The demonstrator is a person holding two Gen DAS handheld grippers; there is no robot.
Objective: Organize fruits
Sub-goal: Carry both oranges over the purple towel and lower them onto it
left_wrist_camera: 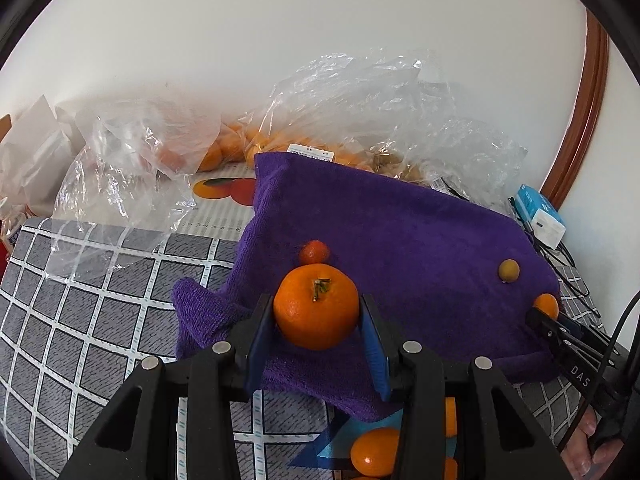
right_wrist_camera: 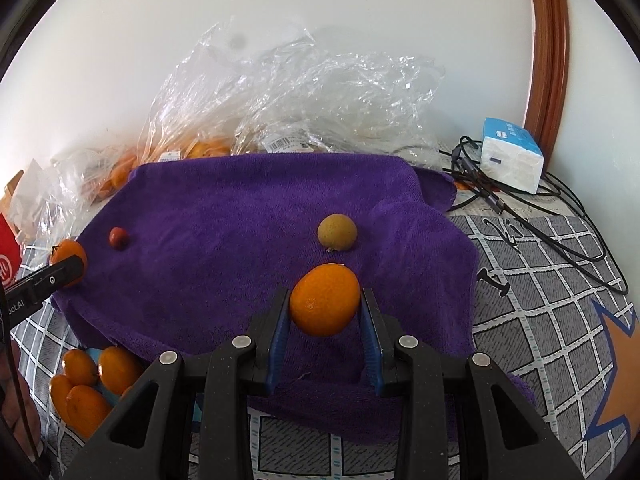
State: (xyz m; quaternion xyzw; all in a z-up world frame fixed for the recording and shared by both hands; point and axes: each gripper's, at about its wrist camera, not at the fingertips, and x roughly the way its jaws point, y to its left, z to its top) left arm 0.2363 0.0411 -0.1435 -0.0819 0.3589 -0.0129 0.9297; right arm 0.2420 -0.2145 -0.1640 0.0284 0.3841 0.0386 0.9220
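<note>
- The checked grey bedcover (right_wrist_camera: 540, 300) is cut off by the round edge of both views and lies largely under other things.
- The purple towel (right_wrist_camera: 224, 232) spreads over it; its near hem hides part of a blue tray (left_wrist_camera: 340, 440) and the oranges in it. Four oranges (right_wrist_camera: 86, 384) show in the right wrist view; whether more lie beneath cannot be told.
- Clear plastic bags (right_wrist_camera: 304, 88) are heaped at the wall, at least two, with fruit blurred inside, too crumpled to count.
- One white and blue box (right_wrist_camera: 510, 156) sits on tangled black cables (right_wrist_camera: 560, 200).
- The left gripper (left_wrist_camera: 318, 320) is clamped on a stemmed mandarin (left_wrist_camera: 316, 312) over the towel, blue pads on both sides.
- The right gripper (right_wrist_camera: 325, 312) is clenched on a smooth orange (right_wrist_camera: 324, 300), narrowly parted, also over the towel.
- Two small fruits lie loose on the towel: a yellow-brown one (right_wrist_camera: 337, 232) just beyond the right-hand orange, and a red one (right_wrist_camera: 119, 237) near the left-hand mandarin.
</note>
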